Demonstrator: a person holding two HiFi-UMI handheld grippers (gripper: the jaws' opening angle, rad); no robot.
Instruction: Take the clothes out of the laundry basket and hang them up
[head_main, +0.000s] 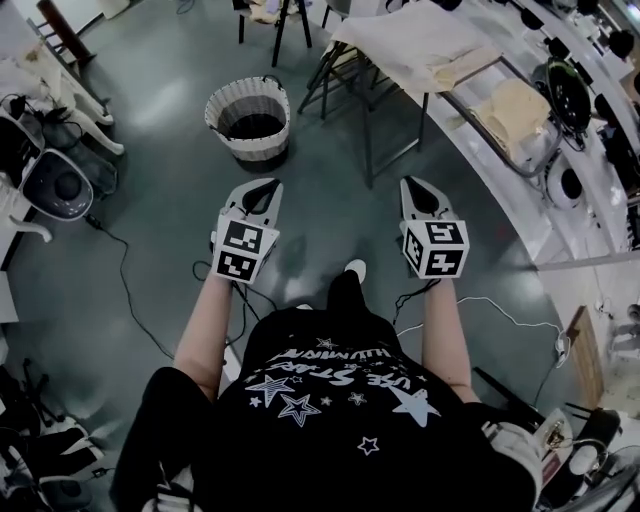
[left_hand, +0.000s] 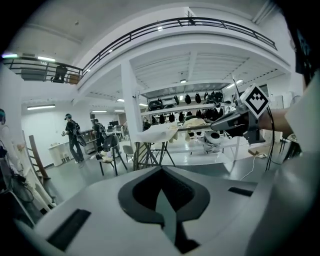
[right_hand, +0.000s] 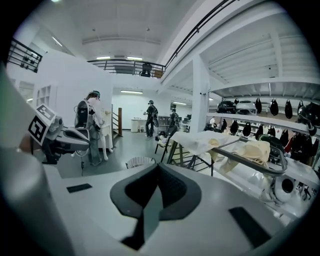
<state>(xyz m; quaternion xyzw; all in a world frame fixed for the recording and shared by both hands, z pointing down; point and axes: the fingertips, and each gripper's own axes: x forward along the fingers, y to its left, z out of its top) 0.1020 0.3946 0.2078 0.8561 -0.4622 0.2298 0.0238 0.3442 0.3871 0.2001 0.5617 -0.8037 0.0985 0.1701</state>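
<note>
While the person (head_main: 340, 400) holds them out side by side, the left gripper (head_main: 268, 185) and right gripper (head_main: 411, 183) are closed and empty.

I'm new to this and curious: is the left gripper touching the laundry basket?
Apart. In the head view, a strip of bare floor shows between the left gripper and the laundry basket.

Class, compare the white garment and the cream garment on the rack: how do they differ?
The white garment is paler and spreads wider than the cream garment. The white garment lies nearer the laundry basket; the cream garment lies farther along. Both drape over the rack.
</note>
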